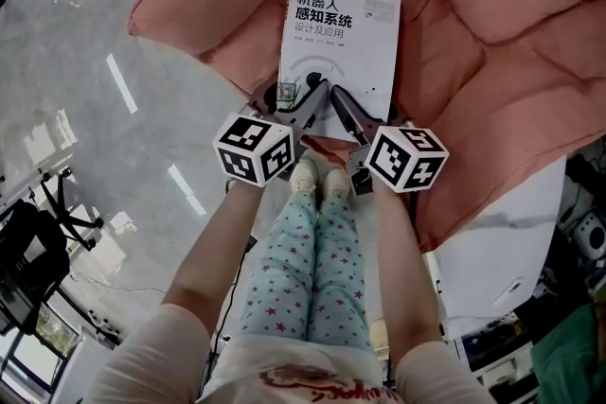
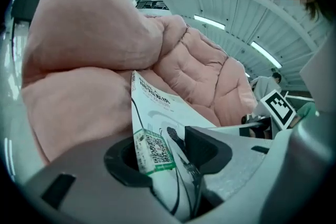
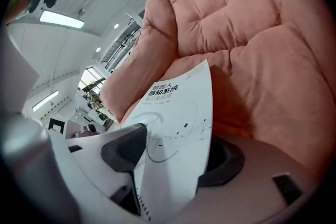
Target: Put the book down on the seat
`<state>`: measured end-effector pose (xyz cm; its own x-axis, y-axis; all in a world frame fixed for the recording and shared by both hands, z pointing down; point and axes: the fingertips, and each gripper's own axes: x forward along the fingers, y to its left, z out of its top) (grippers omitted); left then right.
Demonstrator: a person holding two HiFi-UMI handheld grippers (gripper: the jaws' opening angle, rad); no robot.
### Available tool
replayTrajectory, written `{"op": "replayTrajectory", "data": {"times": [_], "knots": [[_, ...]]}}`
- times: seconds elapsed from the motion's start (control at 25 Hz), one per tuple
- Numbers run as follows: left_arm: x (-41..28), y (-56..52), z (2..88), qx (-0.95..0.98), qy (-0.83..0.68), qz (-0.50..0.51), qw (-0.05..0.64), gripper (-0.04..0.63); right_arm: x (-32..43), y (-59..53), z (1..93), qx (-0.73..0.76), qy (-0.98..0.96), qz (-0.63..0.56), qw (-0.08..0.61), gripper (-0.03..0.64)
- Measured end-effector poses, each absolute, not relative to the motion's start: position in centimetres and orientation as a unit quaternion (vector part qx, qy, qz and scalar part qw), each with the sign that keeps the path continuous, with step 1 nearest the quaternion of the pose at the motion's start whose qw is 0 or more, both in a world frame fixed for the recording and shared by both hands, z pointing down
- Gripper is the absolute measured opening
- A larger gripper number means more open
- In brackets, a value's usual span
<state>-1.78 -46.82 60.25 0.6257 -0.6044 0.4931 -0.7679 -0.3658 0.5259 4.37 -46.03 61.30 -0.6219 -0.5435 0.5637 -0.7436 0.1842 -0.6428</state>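
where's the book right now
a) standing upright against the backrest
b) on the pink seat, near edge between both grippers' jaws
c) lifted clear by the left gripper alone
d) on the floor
b: the head view shows the book cover-up on the pink seat, with the left gripper and right gripper at its near edge.

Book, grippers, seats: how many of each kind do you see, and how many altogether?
Book: 1
Grippers: 2 (left gripper, right gripper)
Seat: 1
Total: 4
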Motion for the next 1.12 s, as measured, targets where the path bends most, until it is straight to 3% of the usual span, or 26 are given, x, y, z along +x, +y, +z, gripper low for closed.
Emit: {"op": "replayTrajectory", "data": {"times": [0.24,0.64,1.12], "knots": [[-3.0,-46.9,60.2,0.804,-0.466,0.139,0.341,0.235,4.9,-46.2,60.9,0.447,-0.753,0.469,0.113,0.316],[-6.4,-46.9,59.7,0.786,-0.507,0.125,0.332,0.236,6.5,-46.7,60.3,0.491,-0.72,0.475,0.125,0.347],[-4.3,-44.2,54.6,0.788,-0.5,0.059,0.355,0.235,7.4,-46.1,53.5,0.519,-0.76,0.368,0.133,0.353]]}}
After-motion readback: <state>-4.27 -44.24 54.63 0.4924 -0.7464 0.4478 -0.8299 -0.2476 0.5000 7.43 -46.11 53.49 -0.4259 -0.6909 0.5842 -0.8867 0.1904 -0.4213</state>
